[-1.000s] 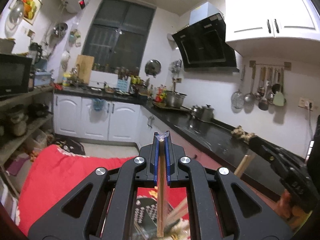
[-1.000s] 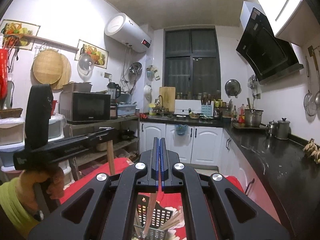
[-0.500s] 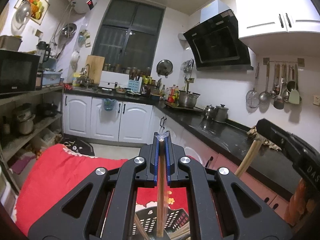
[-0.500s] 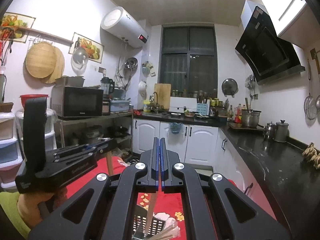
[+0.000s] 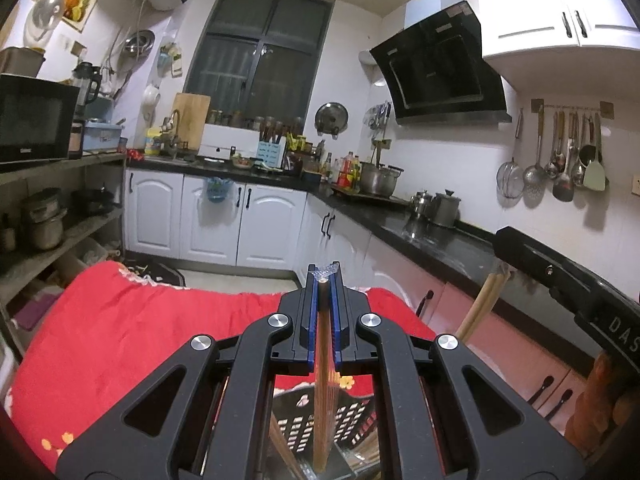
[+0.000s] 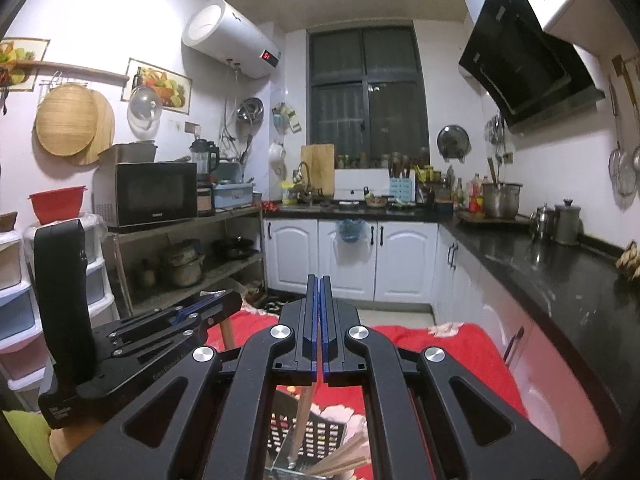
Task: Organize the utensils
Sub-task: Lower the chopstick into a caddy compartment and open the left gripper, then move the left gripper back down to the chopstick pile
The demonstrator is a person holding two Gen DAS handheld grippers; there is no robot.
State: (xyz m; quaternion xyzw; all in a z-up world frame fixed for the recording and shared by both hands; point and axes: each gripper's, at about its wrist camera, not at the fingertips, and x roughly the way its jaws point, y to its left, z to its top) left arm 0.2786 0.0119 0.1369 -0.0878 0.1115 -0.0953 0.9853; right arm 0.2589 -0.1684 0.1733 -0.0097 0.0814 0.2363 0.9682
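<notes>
My left gripper (image 5: 325, 280) is shut on a wooden chopstick (image 5: 322, 392) that hangs down over a black slotted utensil basket (image 5: 352, 412). My right gripper (image 6: 319, 286) is shut on another wooden chopstick (image 6: 304, 412), whose lower end reaches into the same basket (image 6: 316, 436). Several more chopsticks (image 6: 340, 462) lie in the basket. In the left wrist view the right gripper's body (image 5: 568, 280) shows at the right with its chopstick (image 5: 482, 300). In the right wrist view the left gripper's body (image 6: 132, 340) shows at the left.
The basket sits on a table with a red floral cloth (image 5: 132, 328). A black counter (image 6: 560, 276) with pots runs along the right. White cabinets (image 5: 224, 220) stand at the back. A shelf with a microwave (image 6: 148, 194) is on the left.
Both grippers have lifted slightly with their chopsticks; more of the basket and red cloth shows below. The right gripper sits higher in the left wrist view.
</notes>
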